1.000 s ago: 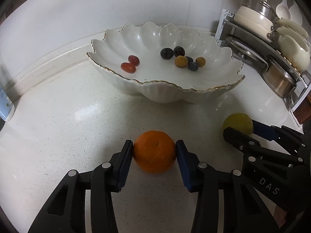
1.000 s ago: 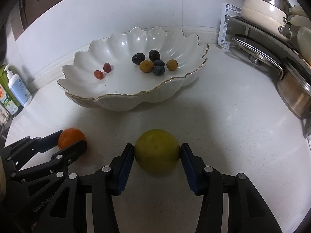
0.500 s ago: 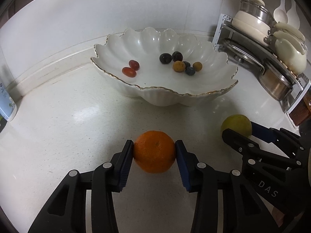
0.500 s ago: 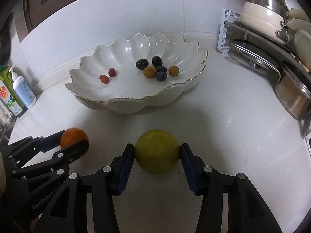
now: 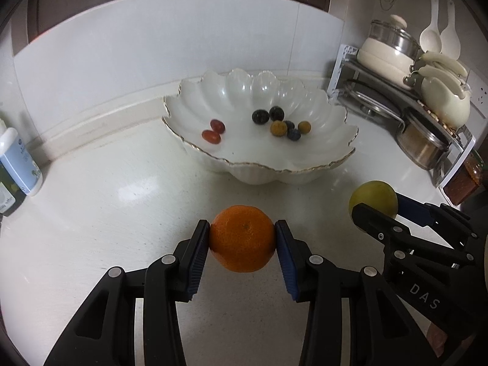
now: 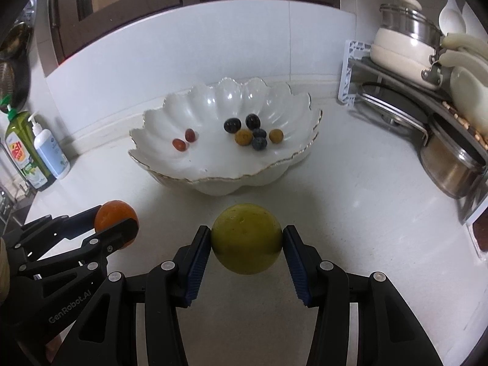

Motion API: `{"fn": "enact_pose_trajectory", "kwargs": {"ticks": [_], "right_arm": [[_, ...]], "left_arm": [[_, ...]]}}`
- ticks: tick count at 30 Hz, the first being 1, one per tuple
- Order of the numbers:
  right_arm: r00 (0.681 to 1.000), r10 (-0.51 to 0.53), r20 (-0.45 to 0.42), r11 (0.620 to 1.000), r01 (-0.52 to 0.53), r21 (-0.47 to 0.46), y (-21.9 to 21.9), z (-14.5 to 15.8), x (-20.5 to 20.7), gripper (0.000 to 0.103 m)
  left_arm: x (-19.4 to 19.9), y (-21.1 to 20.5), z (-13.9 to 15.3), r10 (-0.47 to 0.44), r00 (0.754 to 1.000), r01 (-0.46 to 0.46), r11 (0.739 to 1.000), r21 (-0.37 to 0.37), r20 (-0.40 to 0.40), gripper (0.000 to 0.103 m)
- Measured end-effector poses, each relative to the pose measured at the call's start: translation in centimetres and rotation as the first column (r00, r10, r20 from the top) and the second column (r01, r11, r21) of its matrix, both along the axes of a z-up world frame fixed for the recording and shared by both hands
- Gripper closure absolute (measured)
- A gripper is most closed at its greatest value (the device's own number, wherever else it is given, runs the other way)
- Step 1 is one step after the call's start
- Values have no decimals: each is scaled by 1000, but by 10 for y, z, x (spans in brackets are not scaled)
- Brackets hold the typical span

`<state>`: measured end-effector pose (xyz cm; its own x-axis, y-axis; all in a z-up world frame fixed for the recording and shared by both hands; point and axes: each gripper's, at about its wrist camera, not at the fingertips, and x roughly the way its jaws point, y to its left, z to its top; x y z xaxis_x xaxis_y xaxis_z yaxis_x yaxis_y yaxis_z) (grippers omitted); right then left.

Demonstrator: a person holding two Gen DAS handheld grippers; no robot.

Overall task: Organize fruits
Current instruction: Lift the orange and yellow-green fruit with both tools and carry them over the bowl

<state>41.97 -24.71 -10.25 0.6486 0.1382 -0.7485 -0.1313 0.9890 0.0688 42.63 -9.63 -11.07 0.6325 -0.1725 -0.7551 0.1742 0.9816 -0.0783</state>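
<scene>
My left gripper (image 5: 242, 239) is shut on an orange (image 5: 242, 238) and holds it above the white counter. Beside it, my right gripper (image 6: 246, 242) is shut on a yellow-green round fruit (image 6: 246, 238), also lifted. Each gripper shows in the other's view: the right gripper (image 5: 373, 207) with its yellow-green fruit (image 5: 373, 195) at the right, the left gripper (image 6: 117, 224) with the orange (image 6: 113, 213) at the left. Ahead stands a white scalloped bowl (image 5: 274, 169) (image 6: 244, 180) with gold rim. It holds two red grapes (image 5: 213, 131), dark berries (image 5: 267, 114) and small yellow fruits (image 5: 279, 128).
A dish rack (image 5: 427, 97) with pots, lids and cream cookware fills the right side. Soap bottles (image 6: 36, 149) stand at the left by the wall. A white backsplash runs behind the bowl. Dark cabinets hang above.
Both grippers have risen with their fruits and drawn back from the bowl. The bowl now looks smaller and farther, and more of the wall and cabinets shows.
</scene>
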Motion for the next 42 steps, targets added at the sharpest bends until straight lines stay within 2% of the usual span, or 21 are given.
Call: {"fn": "enact_pose_trajectory", "kwargs": {"ticks": [22, 42], "right_arm": [[988, -10, 152, 1000, 8, 11, 5, 61, -35, 53], [965, -10, 262, 1000, 9, 6, 14, 102, -38, 53]], "left_arm": [[-34, 7, 63, -2, 988, 5, 1000, -19, 154, 60], [-34, 10, 109, -5, 962, 12, 1000, -23, 274, 60]]}}
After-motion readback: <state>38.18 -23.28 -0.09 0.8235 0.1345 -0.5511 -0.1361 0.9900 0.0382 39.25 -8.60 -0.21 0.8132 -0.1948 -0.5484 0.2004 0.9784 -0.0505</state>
